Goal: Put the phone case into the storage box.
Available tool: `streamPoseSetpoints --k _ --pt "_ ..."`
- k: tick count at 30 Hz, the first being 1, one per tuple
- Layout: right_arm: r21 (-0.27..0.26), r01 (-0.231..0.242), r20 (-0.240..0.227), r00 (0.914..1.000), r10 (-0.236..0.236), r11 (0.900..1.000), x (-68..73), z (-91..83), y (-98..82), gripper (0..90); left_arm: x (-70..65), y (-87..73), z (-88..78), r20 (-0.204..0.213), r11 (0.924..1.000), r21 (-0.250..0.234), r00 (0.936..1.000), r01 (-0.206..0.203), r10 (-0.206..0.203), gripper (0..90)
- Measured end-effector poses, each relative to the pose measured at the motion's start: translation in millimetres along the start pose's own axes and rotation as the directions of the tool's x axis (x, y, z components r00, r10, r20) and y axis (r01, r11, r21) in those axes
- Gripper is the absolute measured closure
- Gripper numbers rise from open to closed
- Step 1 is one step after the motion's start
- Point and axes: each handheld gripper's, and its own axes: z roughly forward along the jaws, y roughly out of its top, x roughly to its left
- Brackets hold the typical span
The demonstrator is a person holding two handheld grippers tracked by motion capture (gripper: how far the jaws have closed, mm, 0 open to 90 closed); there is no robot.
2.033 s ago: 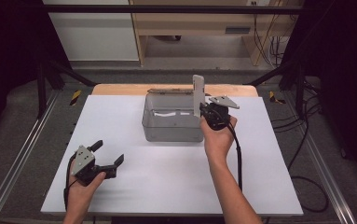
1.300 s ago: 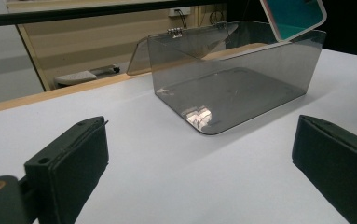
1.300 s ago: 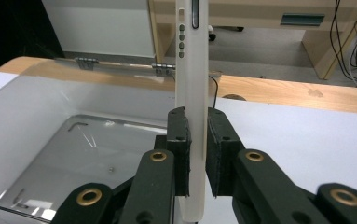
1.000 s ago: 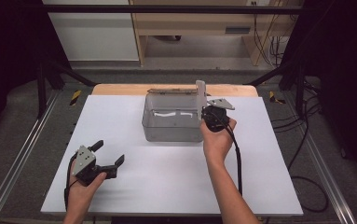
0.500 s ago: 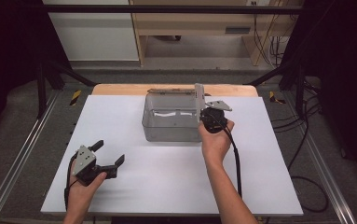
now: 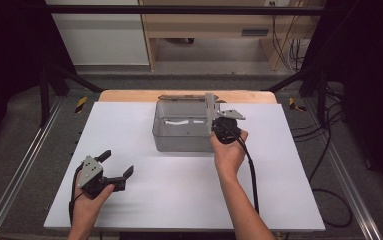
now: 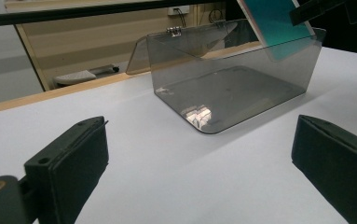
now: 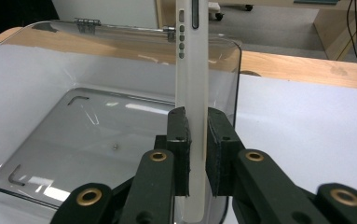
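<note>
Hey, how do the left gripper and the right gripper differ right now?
The left gripper stands open and holds nothing; the right gripper is shut on a flat white phone case. The left gripper sits low at the near left of the table, away from the clear box; the right gripper is at the box's right wall. Both have black jaws.

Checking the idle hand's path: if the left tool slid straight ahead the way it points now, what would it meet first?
Probably the clear box. In the left gripper view it sits straight ahead between the open left tool jaws, with bare white table before it. How far off it is cannot be judged.
</note>
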Motion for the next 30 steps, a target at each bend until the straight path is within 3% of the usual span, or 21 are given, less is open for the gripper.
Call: streamPoseSetpoints --k 30 --pt "0.043 -0.028 -0.007 0.9996 0.029 0.999 0.2 7.5 -5.4 81.3 -0.4 0.0 0.5 0.004 1.0 0.002 1.0 -0.003 0.003 4.0"
